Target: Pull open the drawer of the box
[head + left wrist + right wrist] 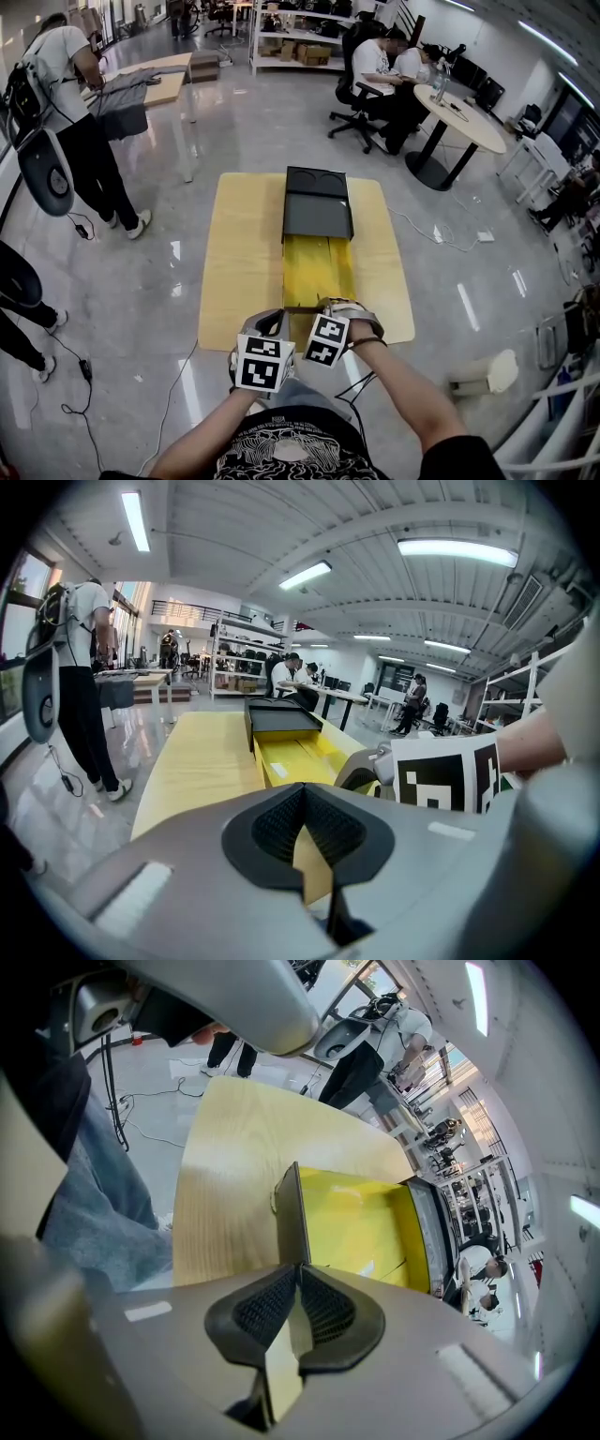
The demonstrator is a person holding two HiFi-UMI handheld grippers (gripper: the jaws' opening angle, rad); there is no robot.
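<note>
In the head view the table (244, 244) is being looked down on steeply from its near end. In the left gripper view it is being sighted low and lengthwise towards the far box (277, 716). In the right gripper view it is being framed closely from the near end, rolled sideways. The drawer (317, 272) is being shared by all three.

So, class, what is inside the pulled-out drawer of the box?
The drawer shows only its yellow floor, apparently bare. Whatever part sits inside the dark box is covered and cannot be seen.
</note>
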